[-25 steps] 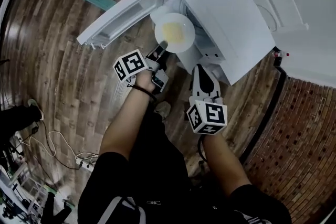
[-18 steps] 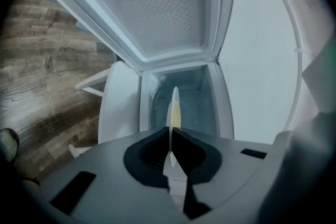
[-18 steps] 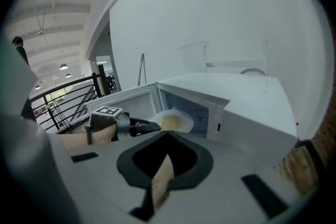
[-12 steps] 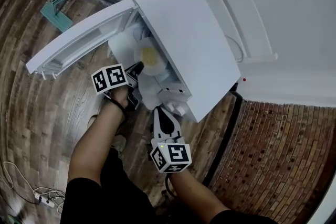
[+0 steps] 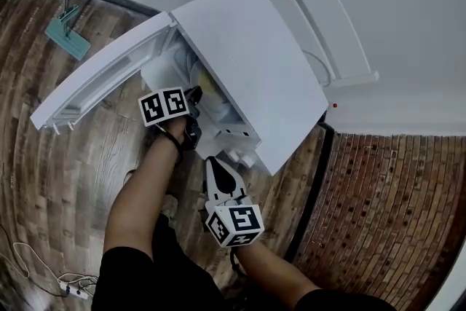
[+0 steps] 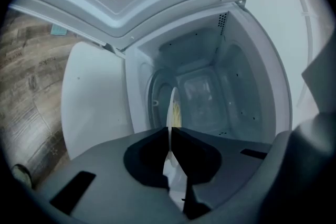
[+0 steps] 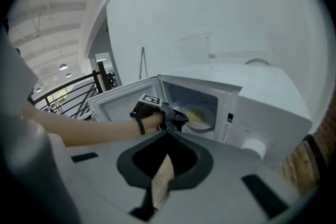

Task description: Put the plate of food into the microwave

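At far left a green mop [image 5: 67, 36] is seen on the wood floor [image 5: 65, 171]. Beside it the door [image 5: 102, 91] of the white microwave [image 5: 247, 54] is swung wide open. The left gripper [image 6: 169, 129] is reached into the open front. Its jaws are clamped, at a narrow gap, on the rim of the plate [image 6: 172, 107], which is seen edge-on in the left gripper view. The plate, with yellow food [image 7: 196, 114] on it, is held inside the cavity. Whether it is set down on the cavity floor cannot be told. The right gripper [image 5: 212, 164] is held lower, near the knobs [image 5: 244, 153] but apart from the microwave. Its jaws are brought together with nothing between them, and only floor is seen through the gap behind the tips. At far right a brick wall [image 5: 393, 215] is seen.
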Tool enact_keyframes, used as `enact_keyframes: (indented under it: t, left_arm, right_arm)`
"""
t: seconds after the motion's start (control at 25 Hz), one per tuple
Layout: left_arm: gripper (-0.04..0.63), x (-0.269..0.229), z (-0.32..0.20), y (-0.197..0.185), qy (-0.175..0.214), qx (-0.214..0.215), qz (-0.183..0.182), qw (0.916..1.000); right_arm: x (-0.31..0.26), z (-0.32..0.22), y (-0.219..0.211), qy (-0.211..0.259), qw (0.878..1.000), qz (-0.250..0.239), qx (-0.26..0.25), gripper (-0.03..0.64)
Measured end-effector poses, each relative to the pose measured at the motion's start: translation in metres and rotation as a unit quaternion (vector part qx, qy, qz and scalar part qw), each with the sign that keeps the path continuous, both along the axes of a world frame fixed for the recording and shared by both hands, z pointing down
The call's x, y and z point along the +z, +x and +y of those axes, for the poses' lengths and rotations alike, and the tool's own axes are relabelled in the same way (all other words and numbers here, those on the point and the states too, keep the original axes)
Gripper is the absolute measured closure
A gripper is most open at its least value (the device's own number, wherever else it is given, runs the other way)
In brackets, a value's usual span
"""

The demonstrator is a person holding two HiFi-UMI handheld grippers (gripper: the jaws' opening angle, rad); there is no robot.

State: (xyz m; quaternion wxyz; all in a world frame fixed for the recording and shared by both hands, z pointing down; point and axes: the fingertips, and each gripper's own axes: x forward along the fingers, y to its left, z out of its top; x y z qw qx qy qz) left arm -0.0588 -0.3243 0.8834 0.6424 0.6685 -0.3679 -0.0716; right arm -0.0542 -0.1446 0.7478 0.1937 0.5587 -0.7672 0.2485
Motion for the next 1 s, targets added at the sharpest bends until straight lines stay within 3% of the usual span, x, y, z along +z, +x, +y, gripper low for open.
enact_keyframes:
  t: [0.16, 0.24, 0.28, 0.32, 0.36, 0.48, 0.56, 0.64, 0.72, 0.84, 0.88, 0.96, 1.0]
  left_arm:
    - [0.583, 0.005, -0.017, 0.003, -0.007, 0.006, -0.005, 0.9999]
    - [0.570, 0.007, -0.026, 0.003, 0.014, 0.020, -0.051, 0.9984]
    - [0.566, 0.006, -0.029, 0.003, 0.036, 0.035, -0.093, 0.9944]
    - [0.557, 0.004, -0.033, 0.004, 0.063, 0.053, -0.147, 0.9857]
    - [0.531, 0.003, -0.036, 0.003, 0.089, 0.072, -0.208, 0.9715]
    - [0.470, 0.002, -0.043, -0.002, 0.149, 0.113, -0.357, 0.9151]
    - [0.451, 0.004, -0.043, -0.001, 0.171, 0.132, -0.409, 0.8865]
    - [0.446, 0.005, -0.043, 0.000, 0.182, 0.138, -0.432, 0.8725]
    - [0.435, 0.003, -0.044, 0.001, 0.191, 0.135, -0.432, 0.8709]
    - [0.433, -0.006, -0.044, -0.003, 0.208, 0.121, -0.413, 0.8785]
    - [0.454, -0.012, -0.042, -0.008, 0.212, 0.112, -0.410, 0.8799]
    - [0.595, -0.026, -0.036, -0.022, 0.221, 0.095, -0.410, 0.8795]
    - [0.596, -0.034, -0.031, -0.027, 0.228, 0.091, -0.409, 0.8789]
  right_arm:
    - [0.006, 0.001, -0.001, -0.011, 1.000, 0.003, 0.003, 0.609]
    - [0.011, -0.004, -0.001, -0.018, 1.000, 0.000, 0.008, 0.609]
    - [0.012, -0.007, 0.000, -0.021, 1.000, -0.002, 0.012, 0.609]
    - [0.013, -0.010, 0.000, -0.024, 1.000, -0.004, 0.016, 0.609]
    - [0.013, -0.013, 0.001, -0.026, 0.999, -0.007, 0.019, 0.609]
    - [0.010, -0.018, 0.001, -0.028, 0.999, -0.013, 0.025, 0.609]
    - [0.007, -0.020, 0.000, -0.027, 0.999, -0.013, 0.023, 0.611]
    - [0.005, -0.021, 0.002, -0.024, 0.999, -0.012, 0.024, 0.609]
    - [0.003, -0.022, 0.005, -0.021, 0.999, -0.011, 0.027, 0.611]
    - [0.002, -0.021, 0.011, -0.017, 0.999, -0.008, 0.030, 0.609]
    - [0.002, -0.021, 0.013, -0.016, 0.999, -0.007, 0.033, 0.609]
    - [0.001, -0.021, 0.017, -0.011, 0.999, -0.008, 0.039, 0.610]
    - [0.000, -0.022, 0.018, -0.009, 0.999, -0.008, 0.042, 0.609]
